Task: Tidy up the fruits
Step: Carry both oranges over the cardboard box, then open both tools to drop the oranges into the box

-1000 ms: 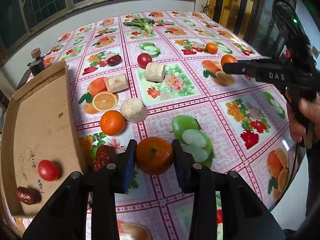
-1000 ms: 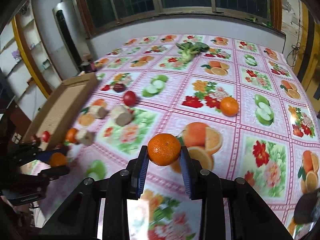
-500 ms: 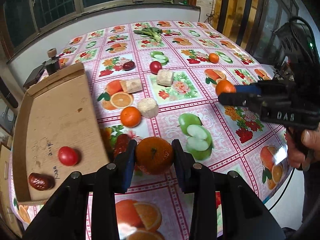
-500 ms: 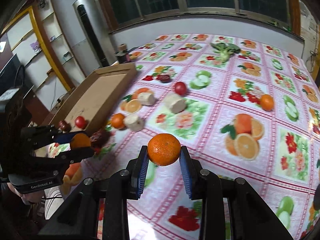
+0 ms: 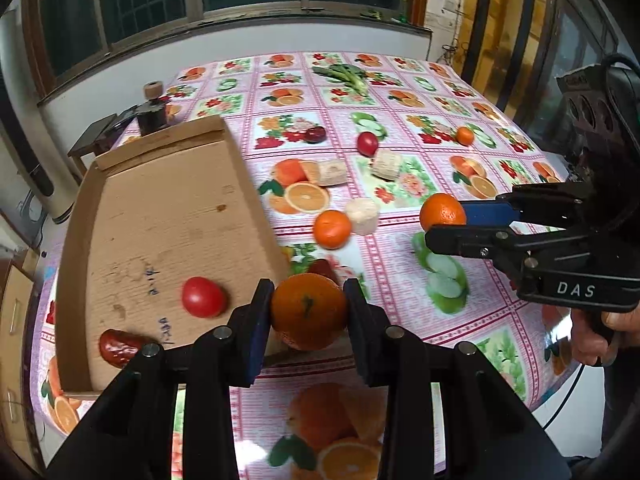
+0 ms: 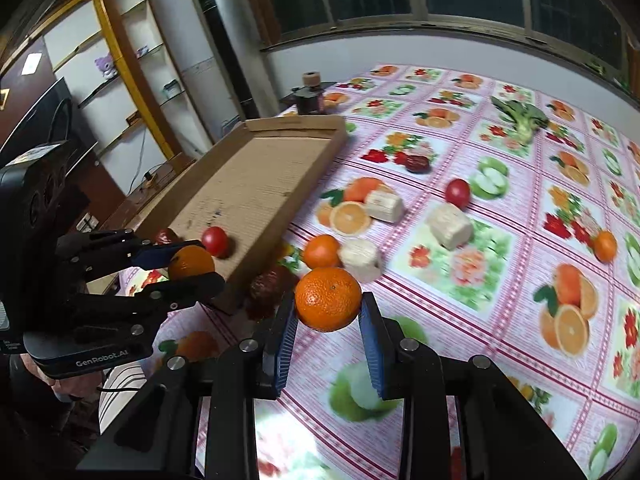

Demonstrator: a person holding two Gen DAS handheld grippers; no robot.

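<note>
The left gripper (image 5: 308, 312) clamps an orange (image 5: 309, 311); the cardboard tray (image 5: 160, 216) lies at ten o'clock. The right gripper (image 6: 328, 300) clamps another orange (image 6: 328, 298).

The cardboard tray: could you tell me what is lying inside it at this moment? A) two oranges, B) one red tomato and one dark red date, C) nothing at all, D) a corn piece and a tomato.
B: inside the cardboard tray lie only a red tomato and a dark red date, while both oranges are clamped in the left gripper and right gripper.
</note>
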